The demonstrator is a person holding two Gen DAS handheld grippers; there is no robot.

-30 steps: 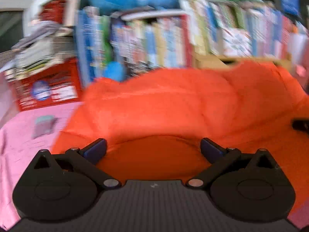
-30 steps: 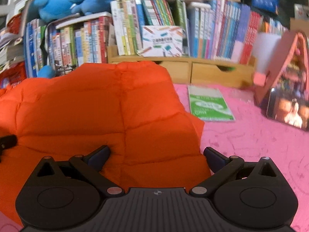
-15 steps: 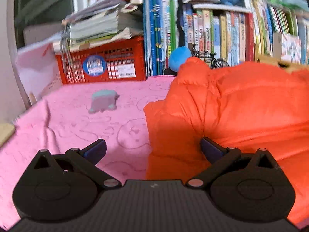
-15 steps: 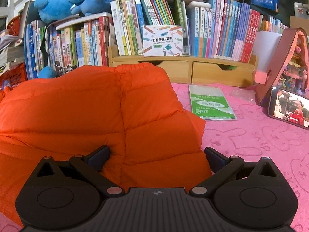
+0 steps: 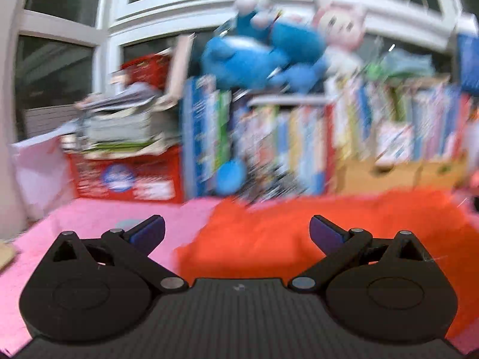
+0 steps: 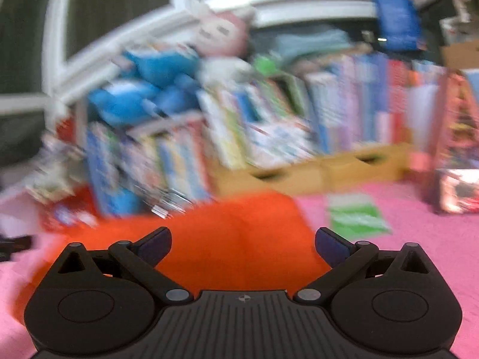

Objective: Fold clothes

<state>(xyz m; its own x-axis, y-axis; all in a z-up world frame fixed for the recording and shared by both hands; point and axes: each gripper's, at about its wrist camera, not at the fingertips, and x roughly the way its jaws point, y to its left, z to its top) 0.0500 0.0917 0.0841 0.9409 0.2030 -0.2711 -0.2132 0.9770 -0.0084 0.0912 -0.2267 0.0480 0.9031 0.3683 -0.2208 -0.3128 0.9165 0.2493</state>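
Both cams tilted up since 0.5 s ago, views blurred | orange down jacket (image 5: 314,239) flat on pink cloth (image 5: 89,218), below-ahead of you | left gripper (image 5: 236,230) & right gripper (image 6: 243,243) wide open, empty | jacket more centred under right.

Between my left fingers (image 5: 236,229): wide gap, nothing held; orange jacket (image 5: 344,218) lies low under it.
Between my right fingers (image 6: 243,240): wide gap, nothing held.
Left side: bare pink cloth (image 5: 89,218), passable.
Right side: pink cloth open as far as the green packet (image 6: 356,215) and the phone (image 6: 458,191).
Far edge: blocked by book row (image 6: 344,119), wooden drawers (image 6: 329,170), red crate (image 5: 125,176).
Above books: plush toys (image 5: 257,53).
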